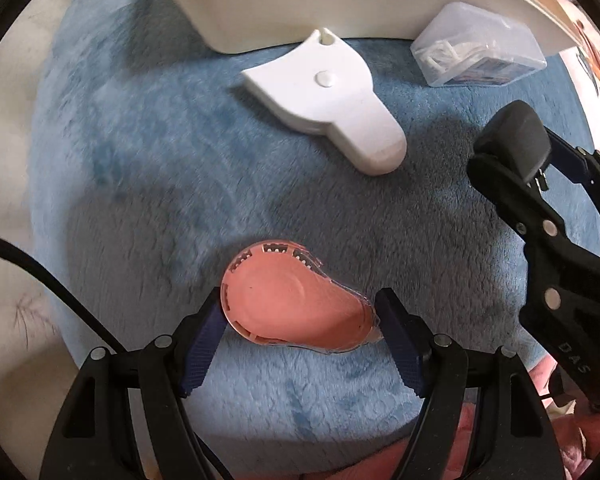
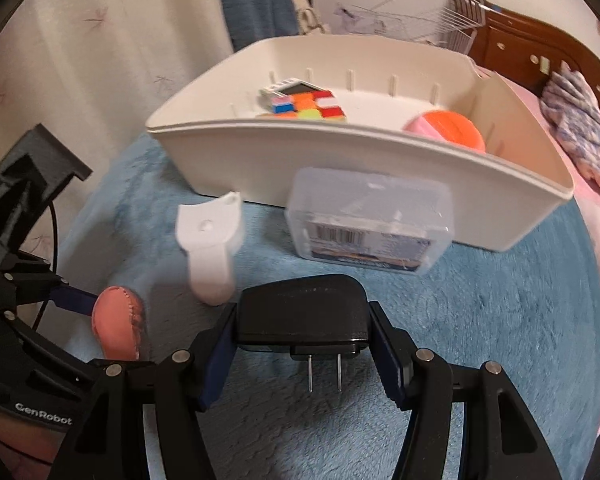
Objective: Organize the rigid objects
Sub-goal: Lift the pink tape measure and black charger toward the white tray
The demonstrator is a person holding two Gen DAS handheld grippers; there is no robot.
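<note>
My left hand-held gripper (image 1: pixel 300 316) clamps the pink tape dispenser (image 1: pixel 296 300) above the blue blanket (image 1: pixel 140 160); my right hand-held gripper (image 2: pixel 302 330) grips the black plug (image 2: pixel 304 312), near the white bin (image 2: pixel 380 168).

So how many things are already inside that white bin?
3 that I can see: a puzzle cube and a small white item behind it on the left, an orange ball on the right. The bin wall may hide more.

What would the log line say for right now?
left gripper: holds pink tape dispenser | right gripper: holds black plug adapter | white bin: ahead
</note>
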